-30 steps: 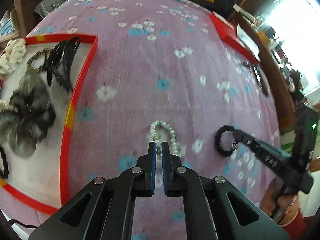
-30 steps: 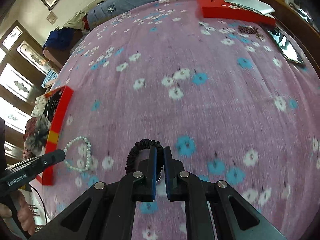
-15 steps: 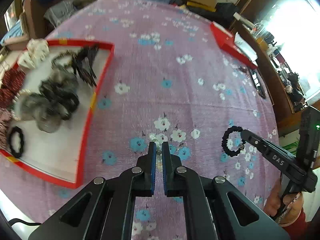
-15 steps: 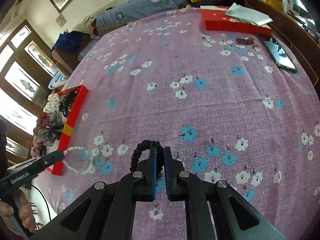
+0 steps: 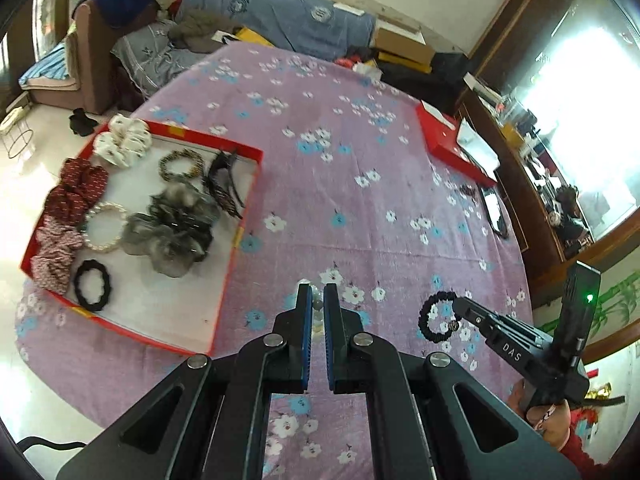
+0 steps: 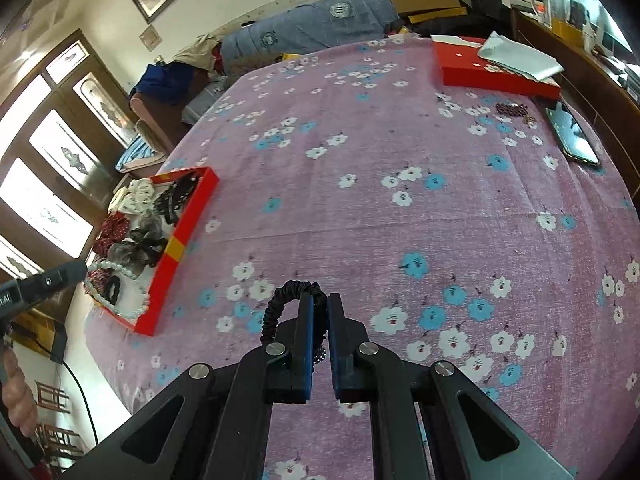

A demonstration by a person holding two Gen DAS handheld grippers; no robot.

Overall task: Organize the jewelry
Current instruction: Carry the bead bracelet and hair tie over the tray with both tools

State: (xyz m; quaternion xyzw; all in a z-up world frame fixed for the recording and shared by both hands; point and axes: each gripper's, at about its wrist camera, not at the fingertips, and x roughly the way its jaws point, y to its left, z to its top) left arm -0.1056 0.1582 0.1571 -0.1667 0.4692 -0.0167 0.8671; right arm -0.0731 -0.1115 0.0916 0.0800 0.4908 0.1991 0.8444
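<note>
My left gripper (image 5: 317, 302) is shut on a white pearl bracelet (image 5: 317, 305), held well above the purple flowered cloth; it hangs from the left gripper (image 6: 82, 270) as a loop (image 6: 132, 312) in the right wrist view. My right gripper (image 6: 319, 308) is shut on a black scrunchie (image 6: 280, 300), also lifted; it shows in the left wrist view (image 5: 430, 318) at the right gripper's tip (image 5: 460, 305). A red-rimmed white tray (image 5: 234, 240) at the left holds several scrunchies, bracelets and hair clips.
A red box lid (image 6: 496, 76) with paper on it lies at the far right of the bed. A phone (image 6: 574, 140) and a dark beaded item (image 6: 512, 109) lie near it. A sofa with clothes (image 5: 280, 20) is beyond the bed.
Both grippers have risen well above the cloth, carrying the pearl bracelet and the black scrunchie up. The tray now shows whole and farther below.
</note>
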